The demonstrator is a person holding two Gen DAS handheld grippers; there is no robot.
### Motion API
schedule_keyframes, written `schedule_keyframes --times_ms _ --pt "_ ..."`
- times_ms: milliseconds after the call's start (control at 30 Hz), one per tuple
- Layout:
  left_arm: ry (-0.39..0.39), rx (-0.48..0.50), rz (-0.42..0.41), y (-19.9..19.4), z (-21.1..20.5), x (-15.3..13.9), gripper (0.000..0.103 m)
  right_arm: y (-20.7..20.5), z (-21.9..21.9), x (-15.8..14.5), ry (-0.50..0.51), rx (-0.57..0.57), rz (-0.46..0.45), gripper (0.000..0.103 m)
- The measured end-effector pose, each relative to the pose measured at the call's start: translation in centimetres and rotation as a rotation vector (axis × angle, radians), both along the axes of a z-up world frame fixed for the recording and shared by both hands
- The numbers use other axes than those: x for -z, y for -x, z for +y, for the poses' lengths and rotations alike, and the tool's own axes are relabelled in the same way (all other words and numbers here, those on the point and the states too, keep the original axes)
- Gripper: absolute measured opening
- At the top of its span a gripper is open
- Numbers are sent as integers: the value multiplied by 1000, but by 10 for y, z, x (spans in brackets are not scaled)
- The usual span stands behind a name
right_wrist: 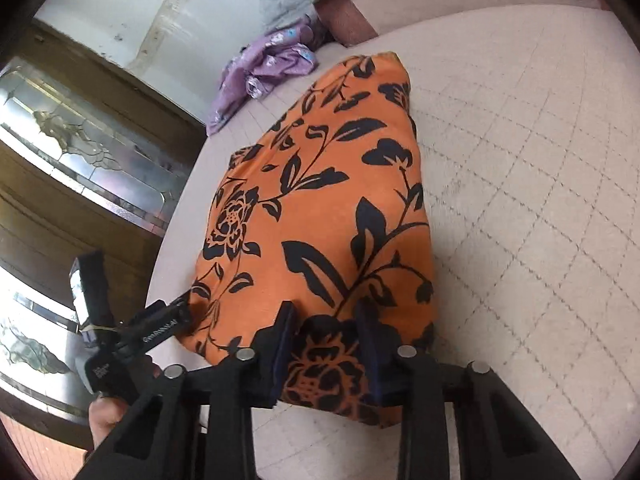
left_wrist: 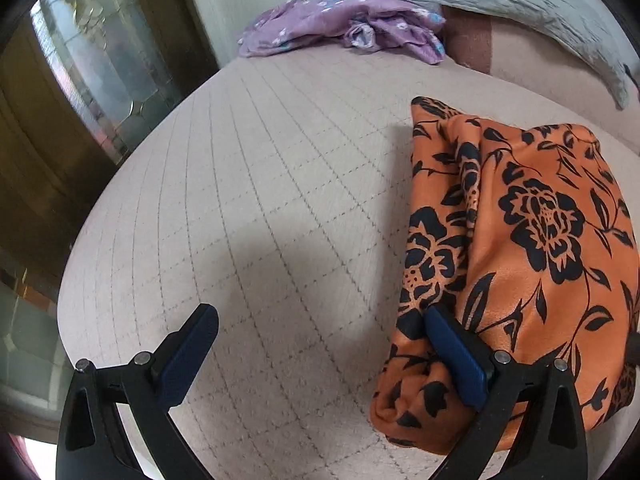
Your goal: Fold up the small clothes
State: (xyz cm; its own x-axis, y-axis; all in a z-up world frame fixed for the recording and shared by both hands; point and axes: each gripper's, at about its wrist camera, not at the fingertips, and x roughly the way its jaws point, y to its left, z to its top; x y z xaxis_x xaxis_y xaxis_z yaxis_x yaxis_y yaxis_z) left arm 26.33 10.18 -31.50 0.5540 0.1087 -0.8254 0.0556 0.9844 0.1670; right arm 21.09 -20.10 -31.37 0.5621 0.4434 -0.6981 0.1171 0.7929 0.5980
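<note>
I hold both grippers over a bed covered in a pale quilted mattress pad [left_wrist: 260,208], stitched in a grid of squares. My left gripper [left_wrist: 320,354] stands with its jaws wide apart; its left finger [left_wrist: 188,356] hangs over bare quilting, while its right finger [left_wrist: 456,360] lies against the near left edge of the orange satin garment printed with black flowers and leaves [left_wrist: 540,240], with nothing pinched between the two pads. The garment lies folded in a thick bundle, near the bed's edge that faces a wooden door with leaded glass panels [left_wrist: 100,80]. In the right wrist view, my right gripper [right_wrist: 328,350] has its jaws partly closed, and the near end of the same orange garment [right_wrist: 320,208] sits between the two blue-padded fingers [right_wrist: 286,344]; a hump of cloth bearing a black flower fills the gap. I cannot tell whether the pads press on it. The left gripper's black body [right_wrist: 132,336] shows at the garment's left edge in that view, with part of a hand [right_wrist: 106,416] below it. At the far side of the bed, a crumpled lilac garment with small white and blue flowers [left_wrist: 340,26] lies well apart from the orange one, beside a grey quilted pillow [left_wrist: 520,12].
</note>
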Motion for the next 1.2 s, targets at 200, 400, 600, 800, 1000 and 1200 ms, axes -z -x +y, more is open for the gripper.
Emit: schedule_keyframes --times_ms 200,400,600,800,1000,1200 --pt "74 19 -80 1 -2 -26 102 -2 -19 -4 -99 -47 40 35" --pt "166 75 -202 4 -19 -56 102 -1 -36 -38 -108 33 -65 36" --pt "106 90 -138 -26 -57 -51 102 -53 -59 -49 -125 94 -84 36" --pt "5 89 58 -47 -78 -2 103 -85 -68 -1 -239 113 29 35" --pt "38 87 31 -45 -71 -13 102 -91 -66 5 -248 95 81 35" --pt "55 107 -83 -12 -42 -41 102 -58 -78 -31 -261 116 -32 36"
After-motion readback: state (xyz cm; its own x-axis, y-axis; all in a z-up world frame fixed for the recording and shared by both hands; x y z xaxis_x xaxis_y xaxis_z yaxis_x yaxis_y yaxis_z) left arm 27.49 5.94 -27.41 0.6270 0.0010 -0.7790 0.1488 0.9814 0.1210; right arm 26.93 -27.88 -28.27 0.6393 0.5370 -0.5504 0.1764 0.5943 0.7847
